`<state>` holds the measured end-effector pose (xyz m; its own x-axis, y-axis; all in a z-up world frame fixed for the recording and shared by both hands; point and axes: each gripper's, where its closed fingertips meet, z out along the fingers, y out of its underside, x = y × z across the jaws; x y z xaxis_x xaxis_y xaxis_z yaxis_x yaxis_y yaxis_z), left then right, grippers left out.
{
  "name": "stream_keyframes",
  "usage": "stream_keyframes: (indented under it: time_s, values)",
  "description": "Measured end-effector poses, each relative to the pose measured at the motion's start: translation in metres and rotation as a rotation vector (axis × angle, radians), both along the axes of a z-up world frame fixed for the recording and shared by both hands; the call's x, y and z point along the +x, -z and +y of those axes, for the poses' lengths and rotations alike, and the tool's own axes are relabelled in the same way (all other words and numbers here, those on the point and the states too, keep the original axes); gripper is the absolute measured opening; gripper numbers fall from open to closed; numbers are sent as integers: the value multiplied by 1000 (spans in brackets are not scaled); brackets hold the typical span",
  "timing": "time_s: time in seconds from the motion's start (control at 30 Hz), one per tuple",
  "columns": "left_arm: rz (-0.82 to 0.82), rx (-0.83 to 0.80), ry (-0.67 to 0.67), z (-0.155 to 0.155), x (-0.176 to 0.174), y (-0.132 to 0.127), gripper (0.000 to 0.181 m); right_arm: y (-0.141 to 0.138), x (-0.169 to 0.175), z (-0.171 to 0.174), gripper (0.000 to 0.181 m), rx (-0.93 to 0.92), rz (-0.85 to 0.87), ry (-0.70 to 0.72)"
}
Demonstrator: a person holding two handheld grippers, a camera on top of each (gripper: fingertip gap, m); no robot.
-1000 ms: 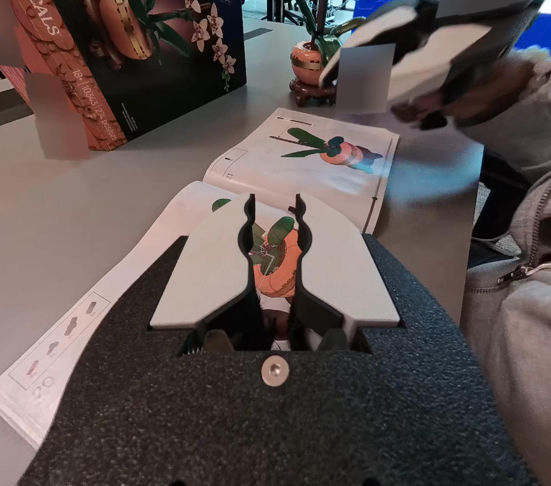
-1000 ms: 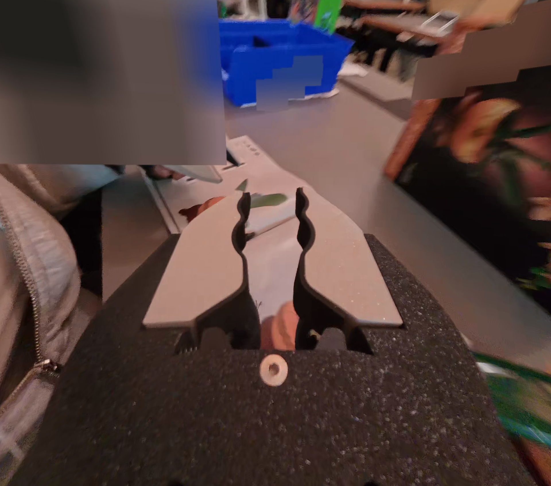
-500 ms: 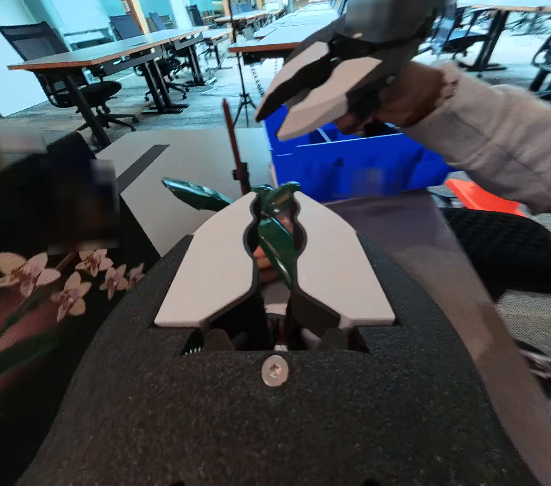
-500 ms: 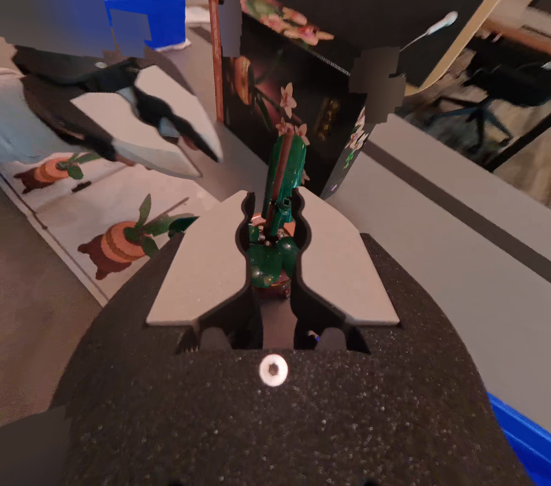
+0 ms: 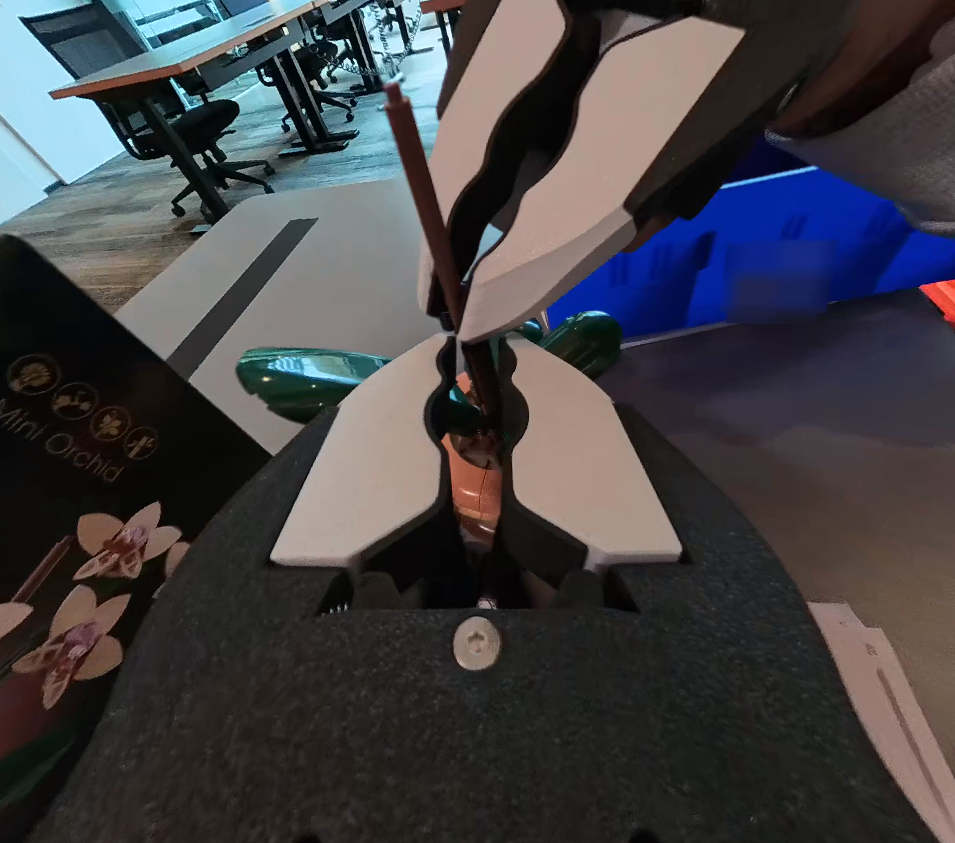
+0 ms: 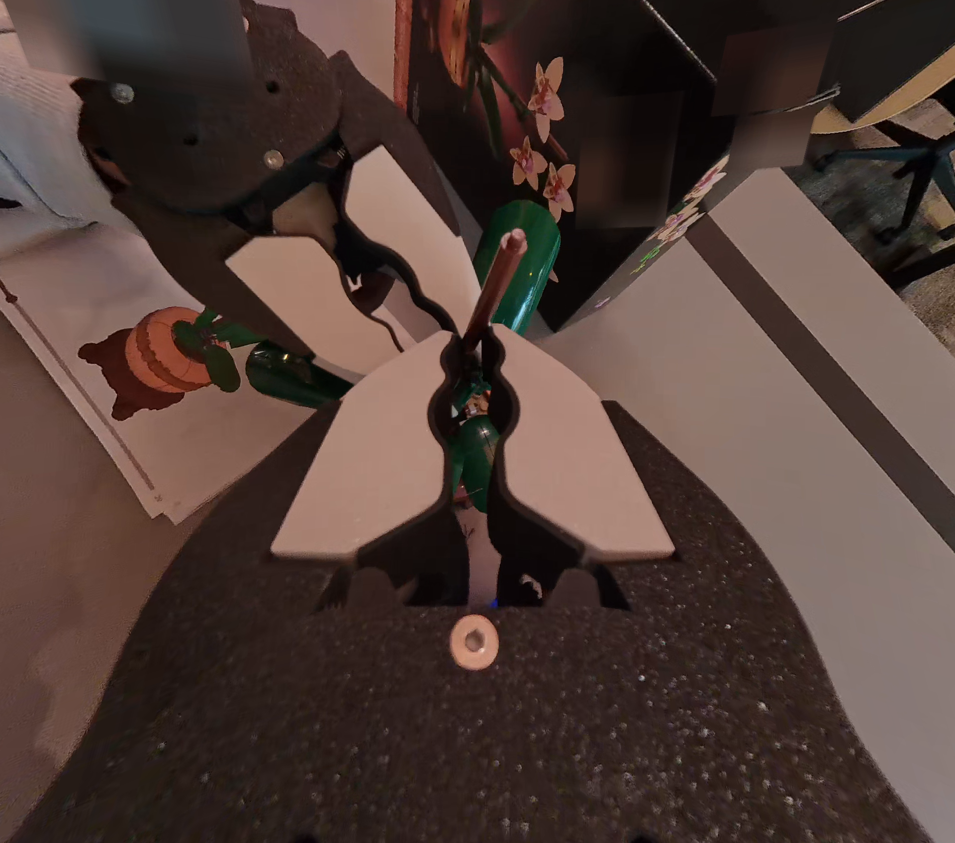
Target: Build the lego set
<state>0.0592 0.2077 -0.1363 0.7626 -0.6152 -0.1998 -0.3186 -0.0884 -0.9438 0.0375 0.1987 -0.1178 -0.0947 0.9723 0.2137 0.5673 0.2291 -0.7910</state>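
Brown stem [image 5: 419,192] pinched by both grippers; lettered dark box [image 5: 77,482] alongside.

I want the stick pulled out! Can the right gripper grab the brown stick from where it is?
Probably yes: the right gripper is already pinched around the brown stick low down, with nothing between them.

Desks [image 5: 217,48], chairs [image 5: 206,120] (glass walls)

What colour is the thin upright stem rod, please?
Dark reddish-brown stem rod; left wrist view shows it best.
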Motion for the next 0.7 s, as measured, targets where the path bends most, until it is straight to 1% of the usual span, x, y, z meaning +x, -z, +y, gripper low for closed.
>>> stream_keyframes:
  time_s: [0.13, 0.4, 0.7]
  values:
    - [15, 15, -12, 4, 1, 2, 11, 0, 2, 1, 7, -13, -33, -5]
    - [-102, -39, 35, 7, 3, 2, 6, 0, 5, 2, 4, -53, -58, -8]
    - [-95, -47, 44, 6, 3, 3, 6, 0, 5, 3, 3, -66, -109, 0]
